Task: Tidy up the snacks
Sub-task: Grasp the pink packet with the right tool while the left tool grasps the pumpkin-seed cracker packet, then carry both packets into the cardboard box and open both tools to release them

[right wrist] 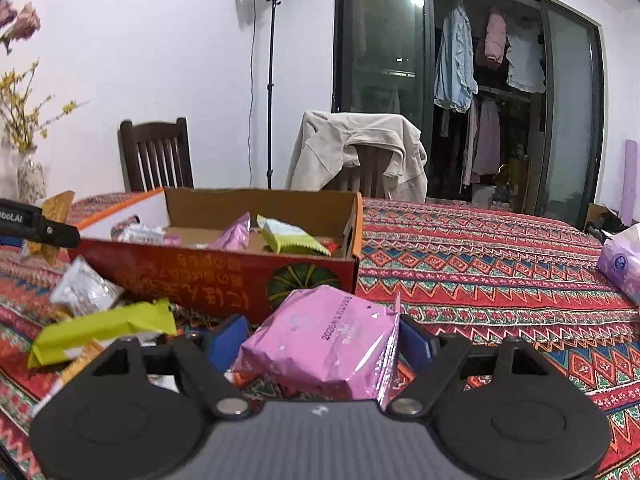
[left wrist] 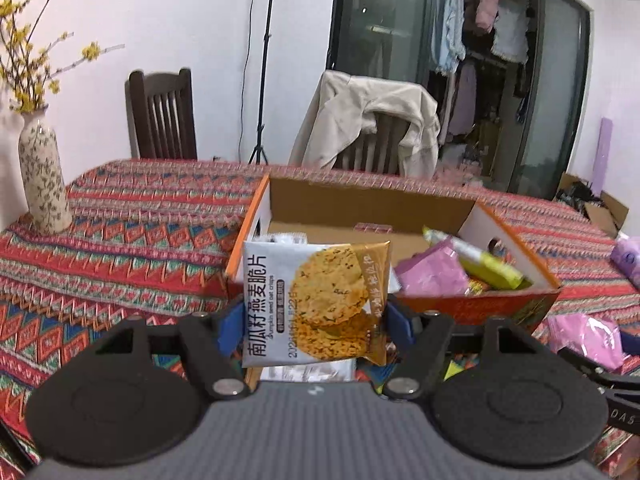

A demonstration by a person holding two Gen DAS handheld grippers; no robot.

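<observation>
My left gripper (left wrist: pixel 314 320) is shut on a pumpkin seed oat crisps packet (left wrist: pixel 316 292), held upright above the tablecloth just in front of the open cardboard box (left wrist: pixel 440 200). Its blue pads press on both side edges. Inside the box lie a pink packet (left wrist: pixel 432 272), a yellow-green packet (left wrist: pixel 488 264) and other snacks. My right gripper (right wrist: pixel 320 340) is shut on a pink snack packet (right wrist: pixel 324 344), low before the box's red front wall (right wrist: pixel 224 280). The left gripper's finger (right wrist: pixel 40 228) with the oat packet (right wrist: pixel 56 204) shows at that view's left edge.
Loose snacks lie on the patterned tablecloth left of the right gripper: a yellow-green packet (right wrist: pixel 104 332) and a silvery one (right wrist: pixel 84 288). A flower vase (left wrist: pixel 42 184) stands far left, a purple tissue pack (right wrist: pixel 624 264) far right. Two chairs stand behind the table.
</observation>
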